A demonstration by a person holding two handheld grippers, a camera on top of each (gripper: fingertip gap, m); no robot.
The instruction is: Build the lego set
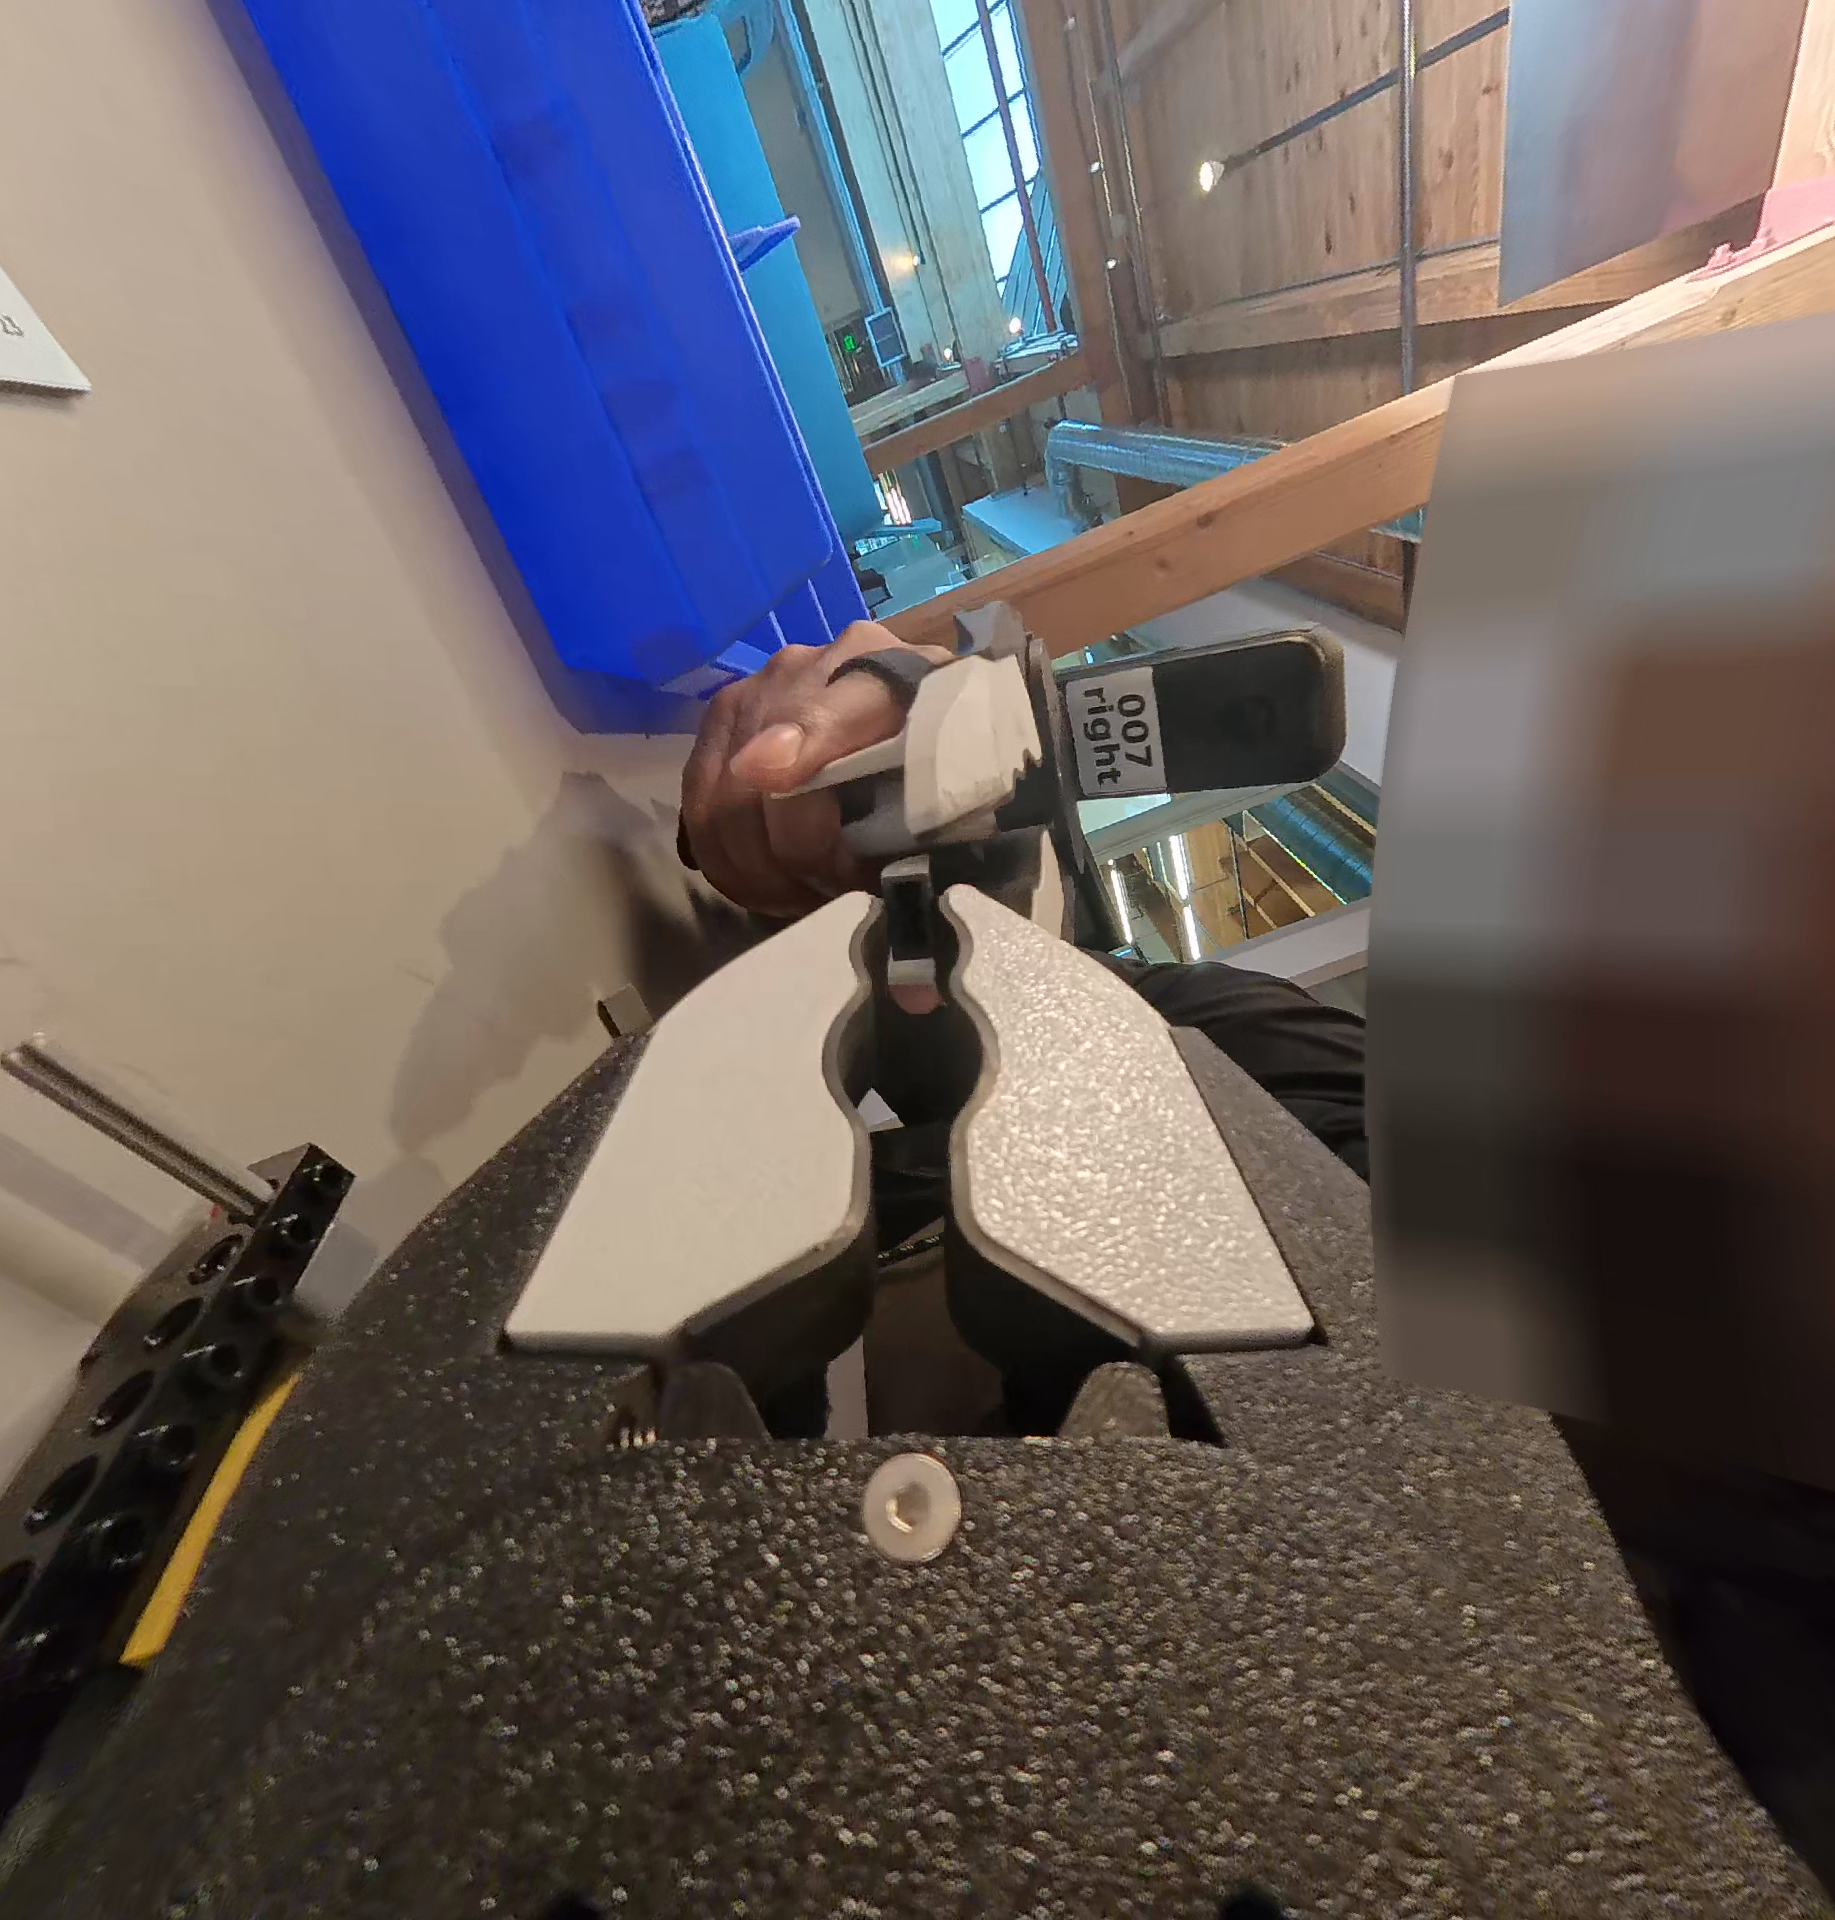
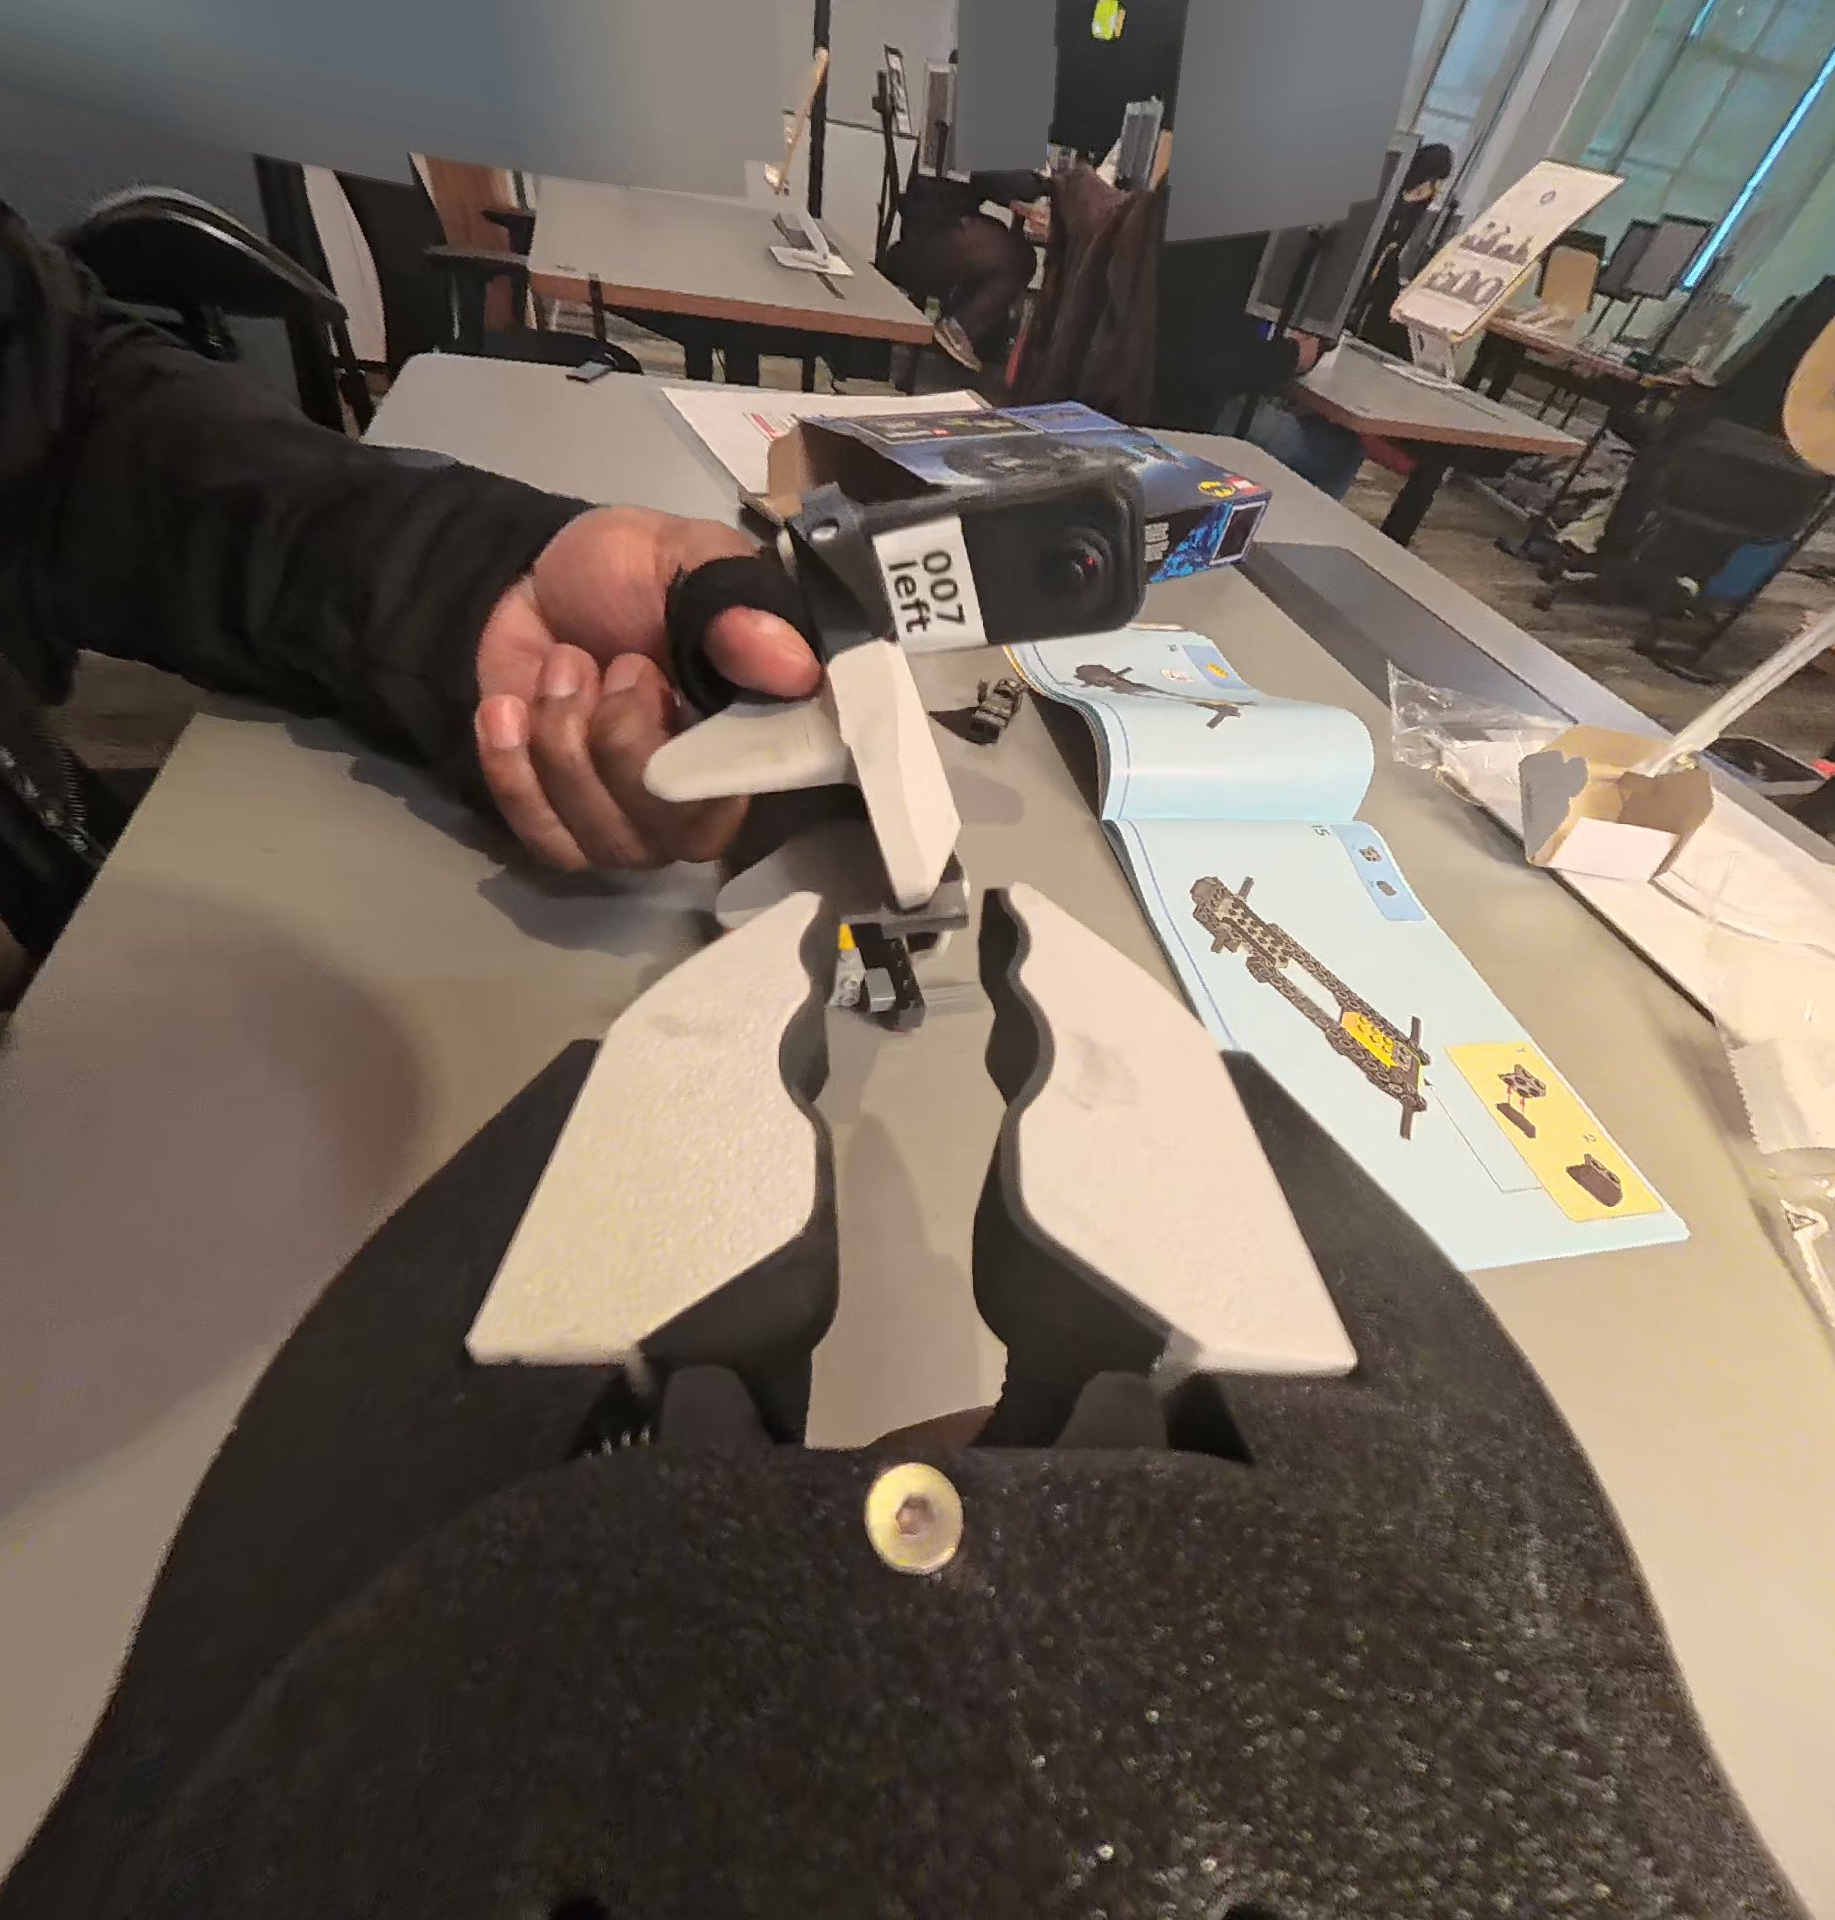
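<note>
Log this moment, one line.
left gripper: shut on grey-black brick model | right gripper: open, astride it, pads clear | booklet: open on table

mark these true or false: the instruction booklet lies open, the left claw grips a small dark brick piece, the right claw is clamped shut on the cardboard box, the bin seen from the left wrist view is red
1. The instruction booklet lies open on the grey table. True.
2. The left claw grips a small dark brick piece. True; the piece sits between its nearly closed tips.
3. The right claw is clamped shut on the cardboard box. False; its fingers stand apart, and the box lies farther back on the table.
4. The bin in the left wrist view is red. False; it is blue.
</note>
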